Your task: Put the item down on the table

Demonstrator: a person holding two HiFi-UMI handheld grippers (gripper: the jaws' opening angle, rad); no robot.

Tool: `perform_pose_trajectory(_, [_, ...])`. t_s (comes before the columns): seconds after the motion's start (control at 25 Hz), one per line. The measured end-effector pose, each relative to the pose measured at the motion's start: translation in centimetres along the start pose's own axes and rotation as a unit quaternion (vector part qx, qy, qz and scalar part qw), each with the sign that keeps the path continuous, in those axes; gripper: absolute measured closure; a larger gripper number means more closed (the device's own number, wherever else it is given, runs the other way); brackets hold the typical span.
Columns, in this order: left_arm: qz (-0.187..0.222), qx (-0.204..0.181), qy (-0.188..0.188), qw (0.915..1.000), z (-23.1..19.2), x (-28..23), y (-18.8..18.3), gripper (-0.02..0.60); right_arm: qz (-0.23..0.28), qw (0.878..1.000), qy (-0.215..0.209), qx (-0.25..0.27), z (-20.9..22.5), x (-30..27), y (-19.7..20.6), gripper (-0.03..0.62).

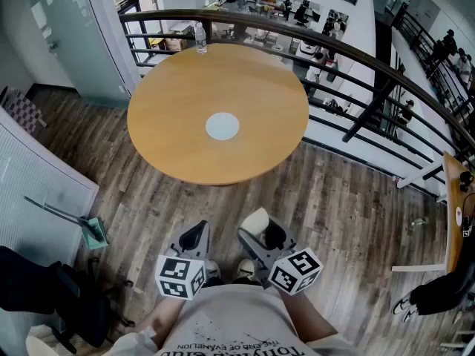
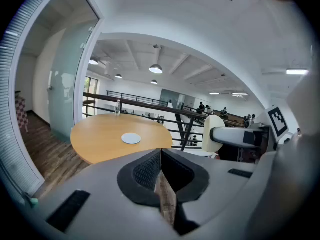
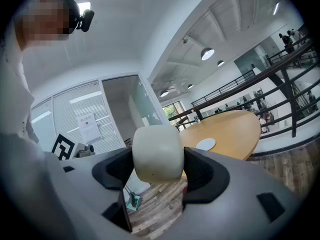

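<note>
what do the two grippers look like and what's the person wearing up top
The left gripper and the right gripper are alike: smooth grey shells with black ribbed pads. Each carries a white cube with black square markers, the left cube and the right cube. The person wears a light t-shirt with dark print.
</note>
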State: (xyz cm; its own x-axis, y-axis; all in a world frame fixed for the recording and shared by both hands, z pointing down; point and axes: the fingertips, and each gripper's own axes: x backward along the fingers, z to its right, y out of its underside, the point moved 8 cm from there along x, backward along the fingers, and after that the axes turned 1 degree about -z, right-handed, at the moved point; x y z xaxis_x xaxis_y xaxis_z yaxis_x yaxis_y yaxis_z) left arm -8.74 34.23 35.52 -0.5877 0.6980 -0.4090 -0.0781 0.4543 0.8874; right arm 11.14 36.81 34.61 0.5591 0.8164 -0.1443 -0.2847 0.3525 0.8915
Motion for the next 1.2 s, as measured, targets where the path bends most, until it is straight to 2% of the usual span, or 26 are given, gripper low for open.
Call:
perform_pose_trajectory(0.52, [0.004, 0.001, 0.007, 1.0000, -1.3, 0.8, 0.1, 0.558, -0.010, 1.000, 0.012, 0.010, -1.6, -0.2, 0.9, 0.283])
perform_pose_trajectory(0.84, [0.005, -0.002, 0.013, 0.9999, -1.2, 0.9, 0.2, 0.558, -0.009, 1.000, 0.002, 0.029, -2.3, -0.1, 1.0, 0.283])
perform_pose_trajectory(1.2, [0.013, 0.001, 0.014, 0.9998, -3.5, 2.2, 0.3, 0.558, -0.021, 0.999, 0.016, 0.037, -3.4, -1.6, 1.4, 0.284])
